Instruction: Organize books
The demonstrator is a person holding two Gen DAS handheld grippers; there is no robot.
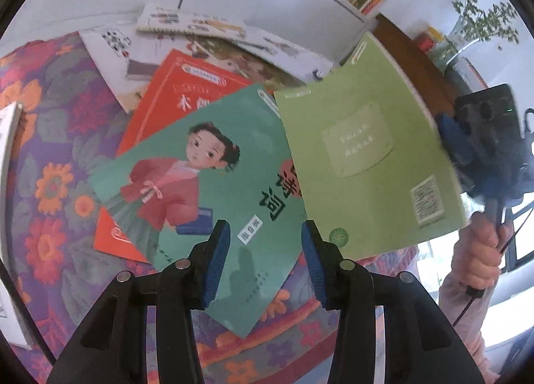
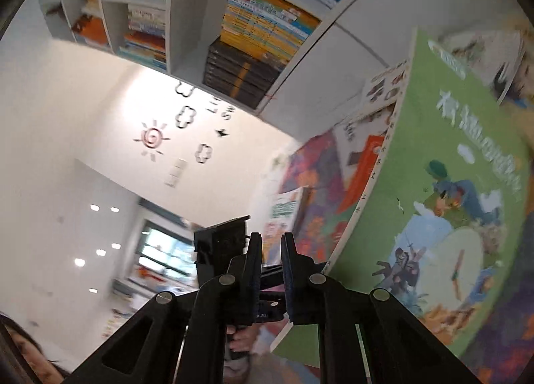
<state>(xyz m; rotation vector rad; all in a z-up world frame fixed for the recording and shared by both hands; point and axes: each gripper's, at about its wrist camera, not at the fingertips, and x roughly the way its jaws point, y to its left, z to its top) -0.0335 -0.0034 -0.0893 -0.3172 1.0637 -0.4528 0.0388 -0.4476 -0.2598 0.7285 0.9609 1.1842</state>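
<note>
Two tools in view. Left tool (image 1: 265, 258) hangs over a worktop covered by a flowered cloth (image 1: 50, 163); its blue pads (image 1: 217, 260) stand partly apart with nothing between them. Directly below it lies a teal book (image 1: 200, 190) showing a girl in a red robe, face up. That book overlaps a red book (image 1: 187, 97) beneath it. Behind these lie several white picture books (image 1: 200, 30), loosely fanned, reaching toward the wall.

Right tool (image 2: 270, 270) is seen from the left wrist camera at the right edge, blurred, gripped by a hand (image 1: 480, 250) in a pale pink sleeve (image 1: 464, 314). It holds a green book (image 1: 370, 153) off the cloth, back cover and barcode toward the left camera, tilted, its lower corner overlapping the teal book in the picture.

From the right wrist camera, the right tool's fingers are almost together. The green book's front cover (image 2: 434, 203), with a cartoon scene, fills the right side of that view, standing on edge and bowed. Whether the pads pinch its lower corner cannot be seen clearly here, as the book edge passes behind the right finger.

Wall shelves (image 2: 187, 10) packed with books sit above. A potted plant (image 1: 480, 23) stands at the far right of the left view.
</note>
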